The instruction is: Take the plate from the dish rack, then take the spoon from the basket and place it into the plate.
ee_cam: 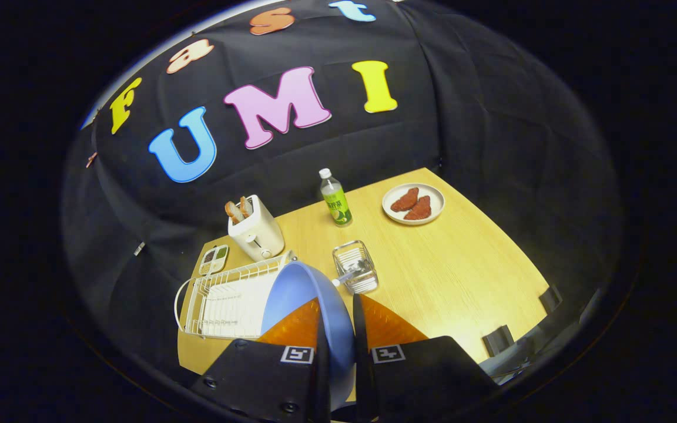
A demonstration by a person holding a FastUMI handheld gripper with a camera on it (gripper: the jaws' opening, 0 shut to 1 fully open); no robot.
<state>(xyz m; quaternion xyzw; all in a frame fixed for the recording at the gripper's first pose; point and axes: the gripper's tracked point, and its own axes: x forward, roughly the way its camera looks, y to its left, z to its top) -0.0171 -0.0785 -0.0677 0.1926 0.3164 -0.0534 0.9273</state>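
Note:
My gripper is shut on the blue plate, which stands on edge between the two orange fingers, lifted above the table. The white wire dish rack lies just beyond and to the left of the plate, with nothing standing in it. A small wire basket sits ahead of the right finger, and the spoon lies in it with its handle sticking out toward the plate.
The wooden table carries a white toaster with bread slices behind the rack, a small tray beside it, a green-labelled bottle, and a white plate with red-brown food at the far right.

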